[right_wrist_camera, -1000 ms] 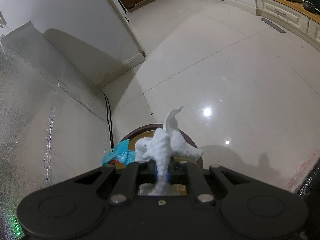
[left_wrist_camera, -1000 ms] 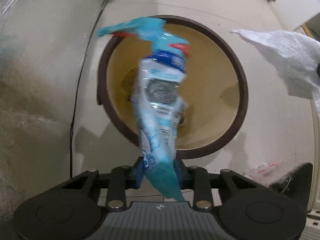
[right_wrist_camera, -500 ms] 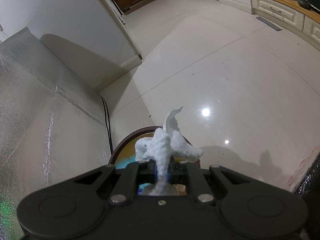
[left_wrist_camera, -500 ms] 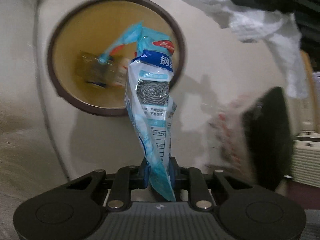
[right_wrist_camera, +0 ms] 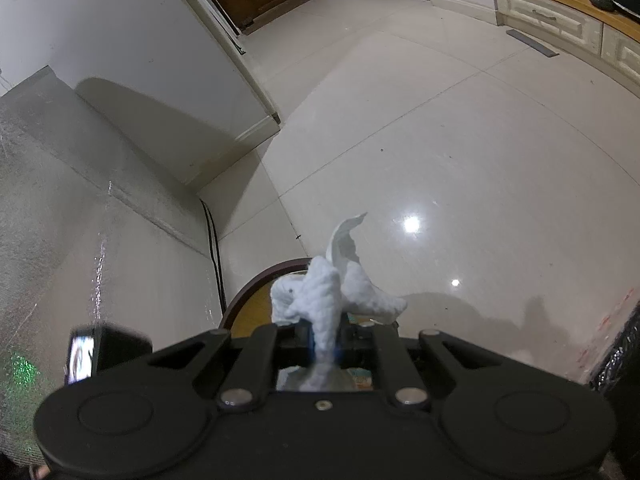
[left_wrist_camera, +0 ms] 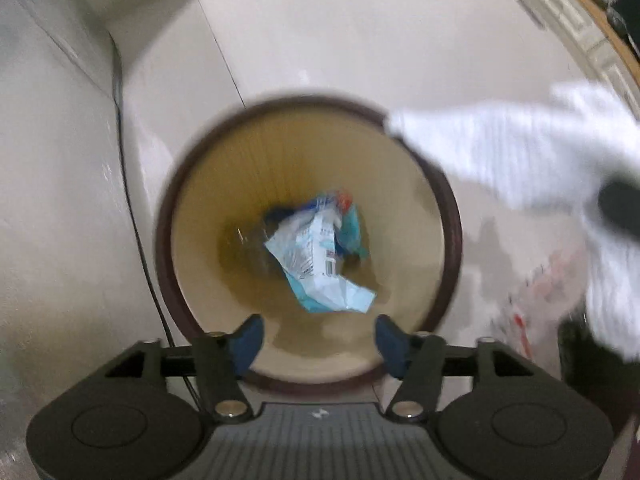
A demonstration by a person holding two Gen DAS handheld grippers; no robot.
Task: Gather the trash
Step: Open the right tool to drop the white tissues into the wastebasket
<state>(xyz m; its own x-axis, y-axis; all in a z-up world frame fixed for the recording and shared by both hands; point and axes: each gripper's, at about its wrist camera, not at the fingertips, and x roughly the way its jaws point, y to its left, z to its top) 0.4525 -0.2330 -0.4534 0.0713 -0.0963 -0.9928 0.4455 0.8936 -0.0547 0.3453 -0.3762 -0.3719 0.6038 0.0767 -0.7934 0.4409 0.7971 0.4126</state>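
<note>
Since the earlier frame the blue-and-white snack wrapper (left_wrist_camera: 320, 256) has been let go and now lies at the bottom of the round waste bin (left_wrist_camera: 450, 216), on top of other scraps. The jaws of the left gripper (left_wrist_camera: 318, 340) have just been opening; they are spread apart above the near rim of the bin with nothing between them.

The right gripper (right_wrist_camera: 324, 344) is clamped together on a crumpled white paper towel (right_wrist_camera: 332, 292), which is held just over the far-right rim of the bin, as the left wrist view shows (left_wrist_camera: 492, 152).

A miss is judged the main risk. The towel is light and flared, and much of it is seen hanging outside the rim; if it is released from there it could drift onto the tiled floor (right_wrist_camera: 460, 140) or catch on the bin's edge. A collision is also possible, as both grippers are crowded over the same opening. A thin clear bag with red print (left_wrist_camera: 548, 292) lies on the floor just beside the bin and could be overlooked.

The wrapper is creased and folded, with a barcode facing up. The towel is twisted at the pinch, with loose embossed flaps spreading above it.
</note>
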